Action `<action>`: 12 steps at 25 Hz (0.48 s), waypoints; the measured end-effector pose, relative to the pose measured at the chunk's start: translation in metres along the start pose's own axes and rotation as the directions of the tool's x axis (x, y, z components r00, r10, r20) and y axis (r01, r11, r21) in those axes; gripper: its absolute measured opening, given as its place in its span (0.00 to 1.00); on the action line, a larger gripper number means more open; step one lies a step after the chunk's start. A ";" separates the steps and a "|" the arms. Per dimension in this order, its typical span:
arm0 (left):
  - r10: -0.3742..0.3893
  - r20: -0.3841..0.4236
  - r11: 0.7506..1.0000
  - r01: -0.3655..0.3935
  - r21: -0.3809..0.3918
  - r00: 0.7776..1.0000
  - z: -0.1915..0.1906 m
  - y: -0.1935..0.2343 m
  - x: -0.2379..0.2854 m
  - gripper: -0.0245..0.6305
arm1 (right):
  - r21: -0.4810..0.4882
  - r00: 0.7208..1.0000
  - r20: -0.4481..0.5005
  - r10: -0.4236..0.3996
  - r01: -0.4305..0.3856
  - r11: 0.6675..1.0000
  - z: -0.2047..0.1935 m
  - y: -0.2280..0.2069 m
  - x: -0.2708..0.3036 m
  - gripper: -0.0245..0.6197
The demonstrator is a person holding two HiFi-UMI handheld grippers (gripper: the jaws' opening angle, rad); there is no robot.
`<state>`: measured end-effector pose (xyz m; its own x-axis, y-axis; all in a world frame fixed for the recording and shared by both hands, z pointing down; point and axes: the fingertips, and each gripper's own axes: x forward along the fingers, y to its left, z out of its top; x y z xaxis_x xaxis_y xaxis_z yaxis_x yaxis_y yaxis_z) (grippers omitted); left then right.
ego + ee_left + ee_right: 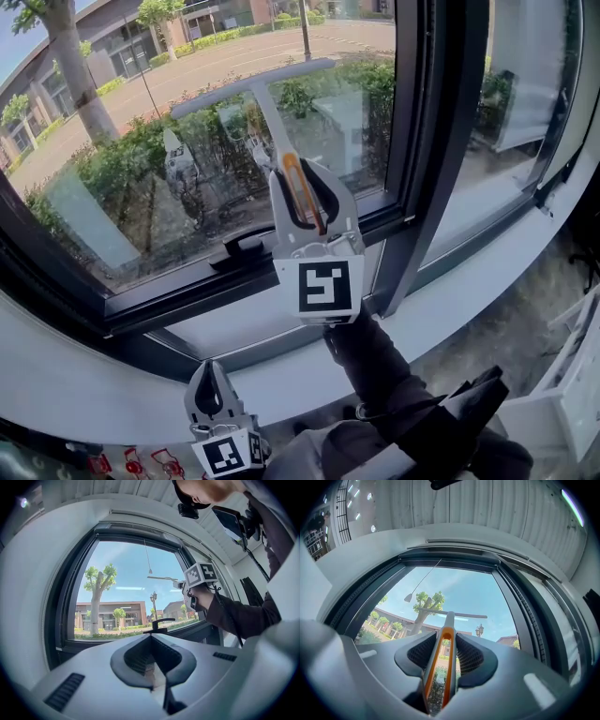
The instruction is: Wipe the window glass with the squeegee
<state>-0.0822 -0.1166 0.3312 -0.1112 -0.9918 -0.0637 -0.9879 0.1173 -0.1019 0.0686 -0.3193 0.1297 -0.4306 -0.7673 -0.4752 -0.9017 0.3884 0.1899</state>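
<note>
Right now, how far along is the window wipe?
Done: right tongs are shut on the squeegee handle. In hand: its blade is held up at the window glass, contact unclear. To do: no wiped band shows, so presumably most of the pane. Left tongs hang low, shut and empty.

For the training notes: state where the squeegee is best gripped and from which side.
Grip the squeegee by its orange-rimmed handle, coming from below along its length, as the right hand-held gripper does. The T-shape puts the blade crosswise at the glass, leaving the handle free.
</note>
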 end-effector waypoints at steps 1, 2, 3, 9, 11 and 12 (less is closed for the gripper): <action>-0.001 -0.002 1.000 0.001 0.000 1.000 -0.001 0.000 0.000 0.04 | 0.001 1.000 -0.002 0.000 0.000 1.000 -0.002 0.001 -0.001 0.24; -0.002 -0.004 1.000 0.002 0.000 1.000 -0.001 0.000 0.000 0.04 | 0.002 1.000 -0.005 0.000 0.000 1.000 -0.003 0.001 -0.002 0.24; -0.004 -0.005 1.000 0.004 0.000 1.000 -0.001 -0.001 0.000 0.04 | 0.002 1.000 -0.007 0.001 -0.001 1.000 -0.004 0.002 -0.003 0.24; -0.012 -0.009 1.000 0.012 0.002 1.000 -0.002 -0.003 -0.001 0.04 | 0.002 1.000 -0.026 0.003 -0.003 1.000 -0.012 0.003 -0.008 0.24; -0.013 -0.010 1.000 0.013 0.001 1.000 -0.002 -0.004 -0.002 0.04 | 0.005 1.000 -0.029 0.003 -0.003 1.000 -0.013 0.004 -0.009 0.24; -0.014 -0.010 1.000 0.014 0.001 1.000 -0.002 -0.004 -0.002 0.04 | 0.006 1.000 -0.030 0.002 -0.002 1.000 -0.014 0.004 -0.010 0.24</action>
<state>-0.0780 -0.1149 0.3338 -0.0984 -0.9938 -0.0524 -0.9892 0.1034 -0.1041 0.0690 -0.3174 0.1474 -0.4336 -0.7815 -0.4487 -0.9005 0.3932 0.1856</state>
